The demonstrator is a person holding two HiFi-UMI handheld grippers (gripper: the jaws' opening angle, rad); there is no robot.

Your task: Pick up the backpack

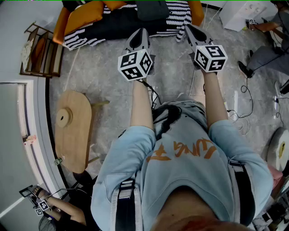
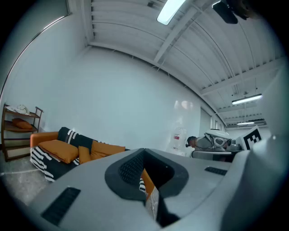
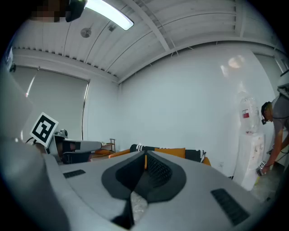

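Head view, left gripper (image 1: 140, 32) and right gripper (image 1: 189, 29) held forward side by side, level, jaws closed, empty.

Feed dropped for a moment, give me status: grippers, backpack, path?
Left gripper and right gripper shut, empty. Backpack, likely the dark shape on sofa, untouched. Floor to it shows no obstacle.

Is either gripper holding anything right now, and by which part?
Nothing is held. The left gripper and the right gripper both have their jaws closed together with nothing between them, pointing toward the sofa.
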